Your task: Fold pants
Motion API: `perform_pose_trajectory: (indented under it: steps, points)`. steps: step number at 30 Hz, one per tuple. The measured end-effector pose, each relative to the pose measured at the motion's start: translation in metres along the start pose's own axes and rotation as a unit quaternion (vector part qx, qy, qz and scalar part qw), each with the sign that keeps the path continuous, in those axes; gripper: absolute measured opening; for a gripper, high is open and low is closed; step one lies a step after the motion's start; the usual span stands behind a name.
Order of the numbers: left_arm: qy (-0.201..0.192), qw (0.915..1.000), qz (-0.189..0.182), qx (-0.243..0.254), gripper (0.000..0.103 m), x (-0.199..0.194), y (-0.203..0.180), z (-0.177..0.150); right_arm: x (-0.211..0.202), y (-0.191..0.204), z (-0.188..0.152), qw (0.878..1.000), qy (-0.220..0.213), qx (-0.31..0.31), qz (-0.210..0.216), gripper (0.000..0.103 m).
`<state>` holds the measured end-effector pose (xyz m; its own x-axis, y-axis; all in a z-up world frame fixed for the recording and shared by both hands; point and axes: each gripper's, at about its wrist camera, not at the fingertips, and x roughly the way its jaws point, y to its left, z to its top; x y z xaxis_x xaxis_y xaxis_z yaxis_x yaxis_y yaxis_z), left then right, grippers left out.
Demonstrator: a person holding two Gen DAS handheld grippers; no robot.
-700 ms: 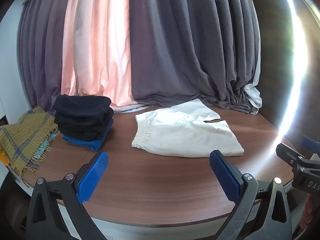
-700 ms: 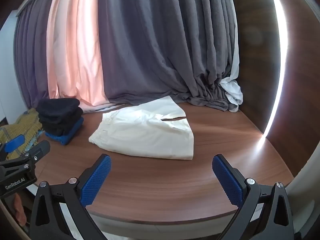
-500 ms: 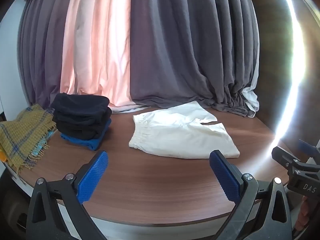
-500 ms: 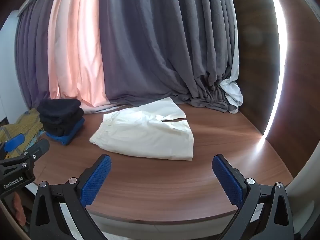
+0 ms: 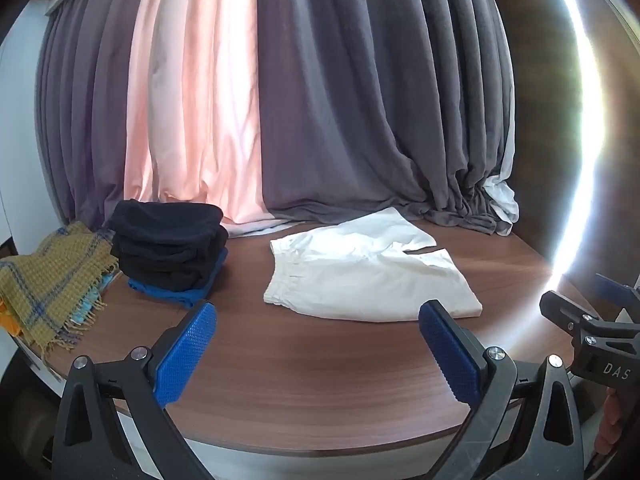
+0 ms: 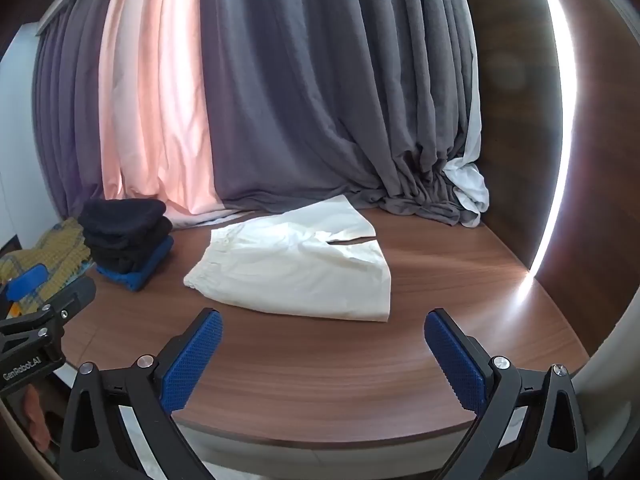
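I have both claws spread wide and empty, the left claw (image 5: 316, 344) and right claw (image 6: 322, 354) hanging at the near edge of the worktop (image 5: 320, 380), well short of the cloth. The shorts (image 5: 368, 272) lie flat mid-worktop, waistband to my left, legs to my right, so each claw can take an end. A dark stack (image 5: 170, 248) sits near the waistband; the curtain (image 5: 360, 100) seems to touch the far leg, though I can't be sure.

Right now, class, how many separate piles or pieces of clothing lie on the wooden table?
3: white shorts spread flat mid-table; a folded dark stack to their left; a yellow plaid scarf at the far left edge. Others may lie beneath it.
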<state>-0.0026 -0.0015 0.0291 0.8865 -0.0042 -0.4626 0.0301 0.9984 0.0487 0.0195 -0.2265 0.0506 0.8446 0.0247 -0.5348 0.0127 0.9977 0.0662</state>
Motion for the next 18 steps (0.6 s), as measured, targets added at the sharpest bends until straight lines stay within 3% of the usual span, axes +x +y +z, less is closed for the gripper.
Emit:
perform_pose_trajectory:
  steps: [18]
  points:
    - [-0.023,0.9997,0.005,-0.006,0.103,-0.007,0.01,-0.002,-0.003,0.001,0.007,1.0,-0.001,-0.003,0.008,0.102]
